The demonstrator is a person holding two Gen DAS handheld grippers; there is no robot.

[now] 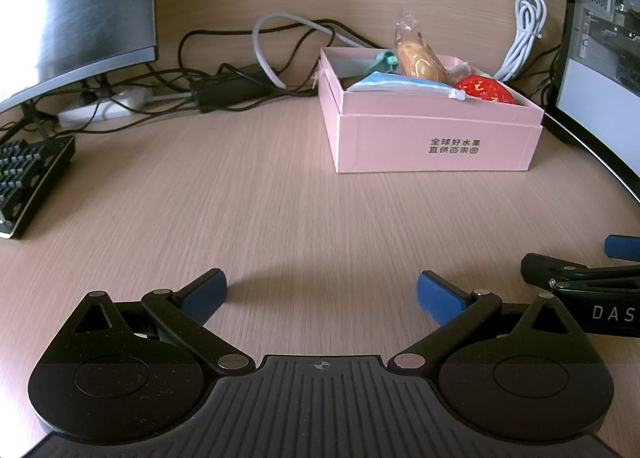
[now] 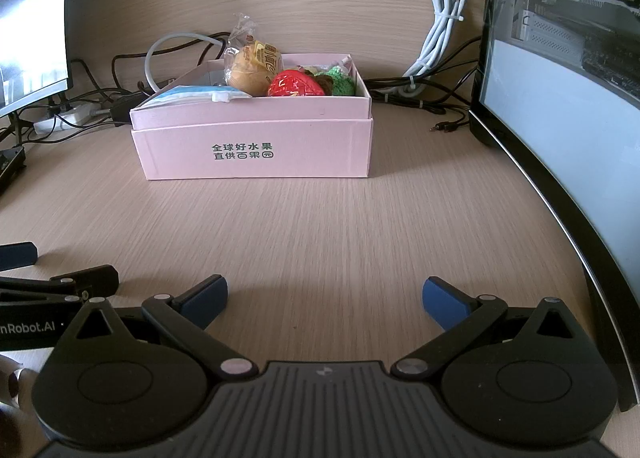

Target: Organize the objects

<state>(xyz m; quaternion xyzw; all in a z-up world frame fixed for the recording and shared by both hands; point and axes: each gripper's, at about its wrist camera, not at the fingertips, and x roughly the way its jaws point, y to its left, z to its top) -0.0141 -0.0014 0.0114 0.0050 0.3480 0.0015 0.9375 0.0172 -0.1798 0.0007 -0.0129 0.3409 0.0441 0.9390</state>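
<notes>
Cables [image 2: 440, 38] and monitor [image 2: 560, 118] flank pink box [image 2: 256, 150]; both claws gape.

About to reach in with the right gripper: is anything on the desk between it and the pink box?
Nothing visible. The right gripper is open, and only bare desk lies between it and the pink box. The left gripper sits off to its left, outside that path.

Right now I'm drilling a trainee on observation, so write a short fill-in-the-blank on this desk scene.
1. The pink box sits on the ____ desk.
2. The left gripper and the right gripper are both ____.
3. The wrapped bread stands ____ the box.
4. The red packet lies beside a ____ crocheted item.

Missing words: wooden; open; inside; green
</notes>
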